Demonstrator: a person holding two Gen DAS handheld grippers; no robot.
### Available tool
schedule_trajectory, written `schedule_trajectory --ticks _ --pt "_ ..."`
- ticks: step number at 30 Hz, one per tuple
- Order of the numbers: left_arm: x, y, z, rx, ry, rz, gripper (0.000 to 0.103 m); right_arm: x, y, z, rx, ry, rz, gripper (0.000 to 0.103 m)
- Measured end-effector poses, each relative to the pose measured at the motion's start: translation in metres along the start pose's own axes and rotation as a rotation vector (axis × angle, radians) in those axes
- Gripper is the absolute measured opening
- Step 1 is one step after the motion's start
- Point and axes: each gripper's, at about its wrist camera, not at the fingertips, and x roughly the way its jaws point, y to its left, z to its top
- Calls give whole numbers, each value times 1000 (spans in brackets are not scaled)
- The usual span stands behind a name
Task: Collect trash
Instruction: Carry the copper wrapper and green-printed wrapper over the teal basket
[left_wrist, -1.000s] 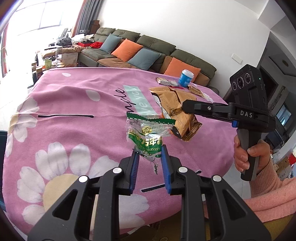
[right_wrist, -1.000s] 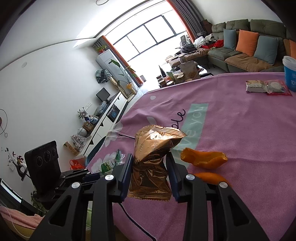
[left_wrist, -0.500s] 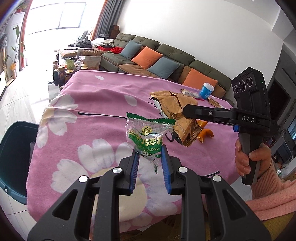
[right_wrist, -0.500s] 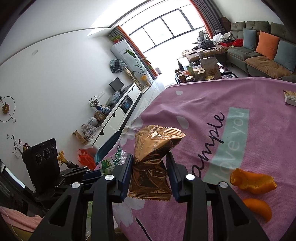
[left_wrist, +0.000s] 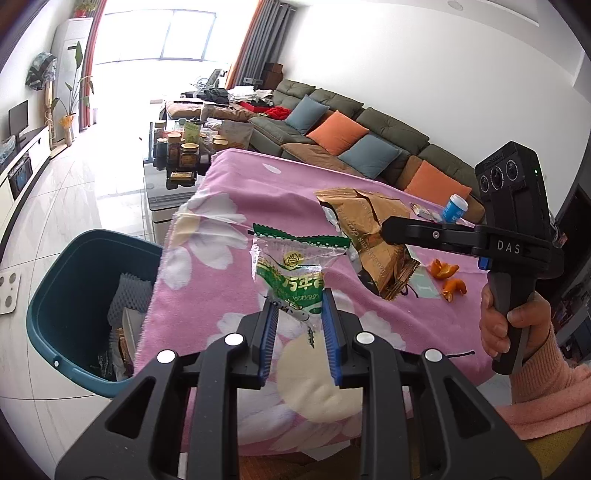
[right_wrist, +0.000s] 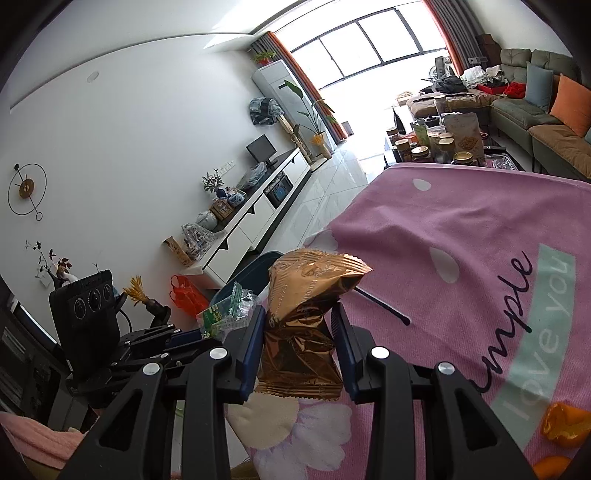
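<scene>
- Both pairs of jaws are clamped on trash; the left gripper (left_wrist: 299, 325) pinches the lower end of a clear-and-green plastic wrapper (left_wrist: 293, 269), and the right gripper (right_wrist: 299, 345) squeezes the waist of a crumpled gold foil bag (right_wrist: 306, 325)
- Wrapper and foil bag are both held up off the pink cloth; in the left wrist view the foil bag (left_wrist: 373, 240) hangs just right of the wrapper, at about the same height; in the right wrist view the wrapper (right_wrist: 227, 308) shows just left of the foil bag
- Right gripper (left_wrist: 399, 229), seen from the left camera, is a black pistol-grip tool marked "DAS"; a hand (left_wrist: 517, 328) in a pink sleeve holds its handle
- Teal bin (left_wrist: 70, 280) stands on the tiled floor at the table's left edge, below and left of the wrapper; it holds grey foam and other scraps
- Table cloth (left_wrist: 229, 291) is pink with white flowers and printed lettering; orange peels (left_wrist: 445, 277) lie on it beyond the foil bag, and a blue-and-white cup (left_wrist: 455, 208) stands near the far edge
- Green sofa (left_wrist: 369, 136) with orange and blue cushions lines the far wall; a low table (left_wrist: 177, 162) crowded with jars sits before a bright window
</scene>
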Motion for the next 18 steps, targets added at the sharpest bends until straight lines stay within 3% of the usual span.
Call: schedule_trajectory --ticks 18 --pt "-36 71 8 -90 -57 174 24 64 51 33 -106 66 77 35"
